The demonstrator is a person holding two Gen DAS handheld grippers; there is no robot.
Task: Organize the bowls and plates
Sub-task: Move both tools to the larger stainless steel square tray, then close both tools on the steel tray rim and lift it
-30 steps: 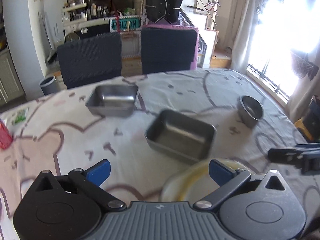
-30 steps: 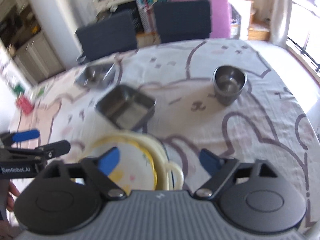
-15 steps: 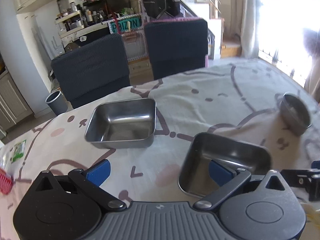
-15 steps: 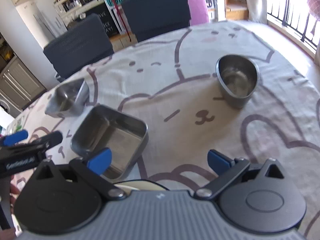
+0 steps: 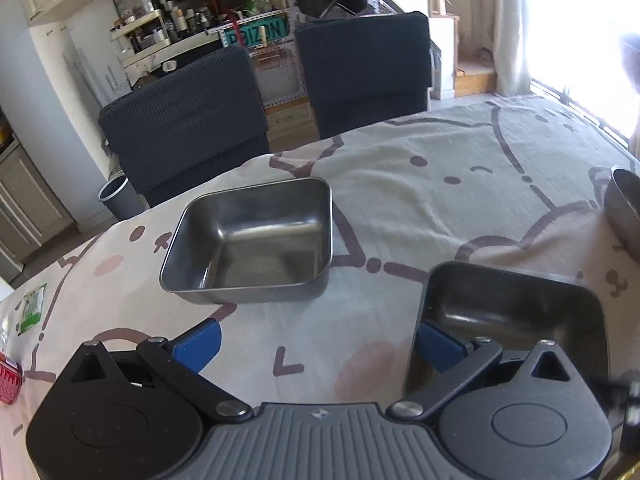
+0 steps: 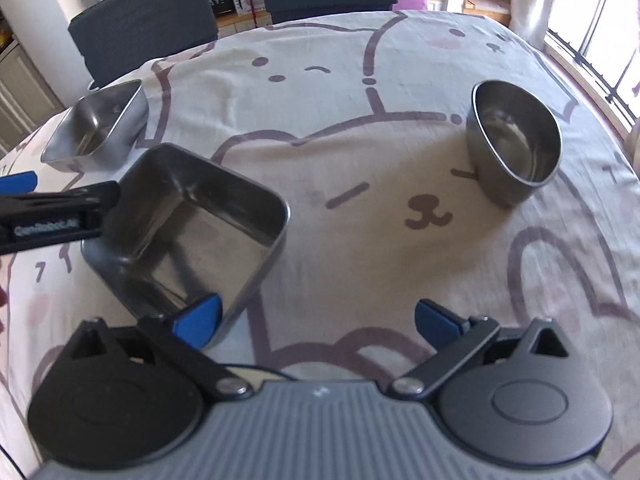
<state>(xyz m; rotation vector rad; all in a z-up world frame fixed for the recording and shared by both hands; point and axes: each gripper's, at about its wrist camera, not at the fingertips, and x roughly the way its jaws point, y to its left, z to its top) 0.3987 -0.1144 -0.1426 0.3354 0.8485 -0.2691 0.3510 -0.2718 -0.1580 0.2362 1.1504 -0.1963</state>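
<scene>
Now nearer square bowl touches left gripper's right finger, fingers apart.

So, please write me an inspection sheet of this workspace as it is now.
Surface: table under a cartoon-print cloth.
Job's things: far square metal tray, near square metal tray, round metal bowl; all upright, apart, empty.
Clutter: red packet and green-white packet at the cloth's left edge.
Grippers: left tongs open; right tongs open; nothing held.
Cables: nothing seen.
Surroundings: two dark chairs, kitchen shelves, bright window.
</scene>
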